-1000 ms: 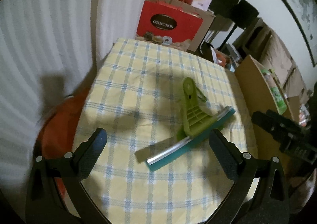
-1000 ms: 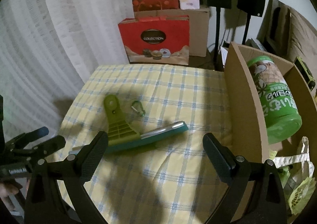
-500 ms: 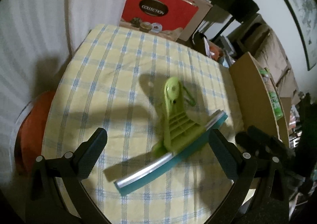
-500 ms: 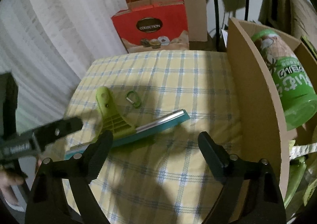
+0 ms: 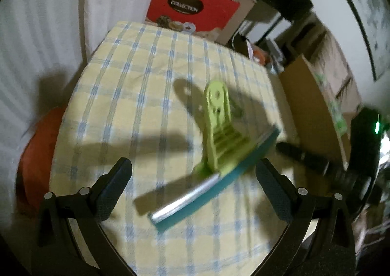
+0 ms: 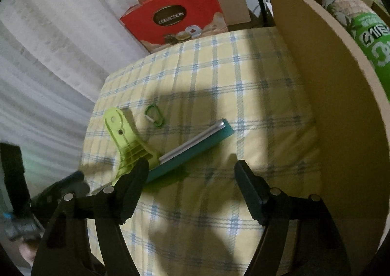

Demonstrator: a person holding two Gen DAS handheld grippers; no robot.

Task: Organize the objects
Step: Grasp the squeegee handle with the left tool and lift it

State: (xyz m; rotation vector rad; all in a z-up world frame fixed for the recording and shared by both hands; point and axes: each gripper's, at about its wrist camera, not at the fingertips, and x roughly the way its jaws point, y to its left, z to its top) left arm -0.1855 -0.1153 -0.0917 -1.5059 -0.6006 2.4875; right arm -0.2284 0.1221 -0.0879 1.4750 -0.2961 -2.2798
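A lime-green squeegee (image 5: 219, 139) with a teal and silver blade lies on the yellow checked cloth (image 5: 136, 115). My left gripper (image 5: 192, 173) hangs above it, open, the blade's near end between its wide-spread fingers without touching them. In the right wrist view the squeegee (image 6: 136, 144) lies left of centre. The right gripper (image 6: 191, 173) is closing with only the teal blade (image 6: 195, 149) just ahead of its jaws; the pads press on nothing. A small green carabiner (image 6: 154, 116) lies beyond the handle.
A cardboard box (image 6: 336, 95) stands at the table's right edge with a green canister (image 6: 365, 32) inside. A red gift bag (image 6: 175, 22) and boxes stand behind the table. White curtain (image 5: 43, 19) hangs on the left. An orange cushion (image 5: 39, 144) lies below the left edge.
Both grippers have come down closer to the squeegee. The right gripper rolled, tilting its view, and its fingers have narrowed. The squeegee has not moved on the cloth.
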